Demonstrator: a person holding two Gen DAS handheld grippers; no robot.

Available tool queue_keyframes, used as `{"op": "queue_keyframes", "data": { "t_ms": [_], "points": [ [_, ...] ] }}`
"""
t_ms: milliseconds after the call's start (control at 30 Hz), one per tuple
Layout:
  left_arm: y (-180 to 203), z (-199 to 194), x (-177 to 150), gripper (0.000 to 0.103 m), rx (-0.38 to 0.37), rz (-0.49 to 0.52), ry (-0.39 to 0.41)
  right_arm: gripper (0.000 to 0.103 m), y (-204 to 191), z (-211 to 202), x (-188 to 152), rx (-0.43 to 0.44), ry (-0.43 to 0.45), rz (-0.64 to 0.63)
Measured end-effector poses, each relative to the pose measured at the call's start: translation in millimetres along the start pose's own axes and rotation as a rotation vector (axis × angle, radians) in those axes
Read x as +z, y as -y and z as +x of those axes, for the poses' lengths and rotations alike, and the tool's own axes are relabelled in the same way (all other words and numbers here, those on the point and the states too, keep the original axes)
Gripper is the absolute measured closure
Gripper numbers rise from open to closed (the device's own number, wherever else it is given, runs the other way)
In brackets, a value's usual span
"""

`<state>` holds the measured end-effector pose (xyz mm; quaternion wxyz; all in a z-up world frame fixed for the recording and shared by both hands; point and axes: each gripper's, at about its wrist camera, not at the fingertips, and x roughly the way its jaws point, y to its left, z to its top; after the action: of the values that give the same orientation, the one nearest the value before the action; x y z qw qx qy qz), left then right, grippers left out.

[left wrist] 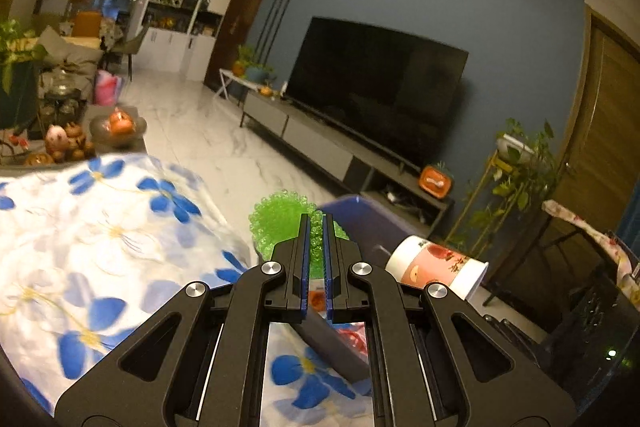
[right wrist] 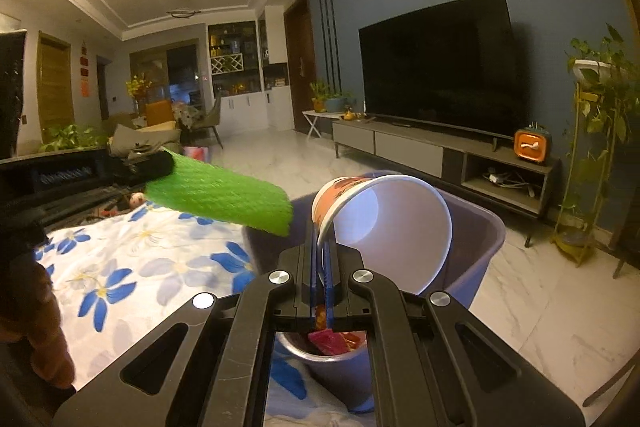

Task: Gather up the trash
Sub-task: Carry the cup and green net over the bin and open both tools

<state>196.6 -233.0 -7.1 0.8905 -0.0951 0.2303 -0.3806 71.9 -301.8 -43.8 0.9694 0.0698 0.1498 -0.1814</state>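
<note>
My left gripper (left wrist: 316, 223) is shut on a green foam net sleeve (left wrist: 280, 219), held in the air beyond the table's edge, close to a purple trash bin (left wrist: 360, 215). In the right wrist view the same green sleeve (right wrist: 224, 199) sticks out flat from the left gripper (right wrist: 164, 165), beside the bin. My right gripper (right wrist: 320, 243) is shut on the rim of a paper cup (right wrist: 384, 223) with a red print, tilted on its side over the purple bin (right wrist: 476, 239). Red wrappers (right wrist: 336, 341) lie inside the bin. The cup (left wrist: 436, 267) also shows right of my left fingers.
A table with a white cloth printed with blue flowers (left wrist: 100, 247) lies to the left, with small ornaments (left wrist: 68, 143) at its far end. Across the marble floor (right wrist: 540, 307) stand a TV console (right wrist: 440, 147), a large television (right wrist: 436, 67) and a plant stand (right wrist: 588, 167). A person's hand (right wrist: 36, 327) shows at lower left.
</note>
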Motion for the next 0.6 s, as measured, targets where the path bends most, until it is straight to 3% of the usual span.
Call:
{"op": "queue_keyframes", "data": {
  "t_ms": [333, 433, 533, 567, 600],
  "points": [
    [5, 48, -30, 0.098, -0.045, -0.023, -0.149, 0.099, 4, 14, -10, 0.001, -0.055, 0.001],
    [5, 52, -35, 0.092, -0.046, -0.016, -0.172, 0.099, 7, 16, -9, -0.004, -0.07, 0.0],
    [2, 51, -37, 0.072, -0.055, -0.015, -0.179, 0.099, 8, 18, -8, 0.008, -0.084, 0.017],
    [5, 52, -37, 0.058, -0.057, -0.018, -0.177, 0.099, 8, 19, -8, 0.012, -0.088, 0.022],
    [3, 51, -38, 0.051, -0.062, -0.026, -0.174, 0.098, 8, 19, -8, 0.015, -0.086, 0.027]
  ]
}}
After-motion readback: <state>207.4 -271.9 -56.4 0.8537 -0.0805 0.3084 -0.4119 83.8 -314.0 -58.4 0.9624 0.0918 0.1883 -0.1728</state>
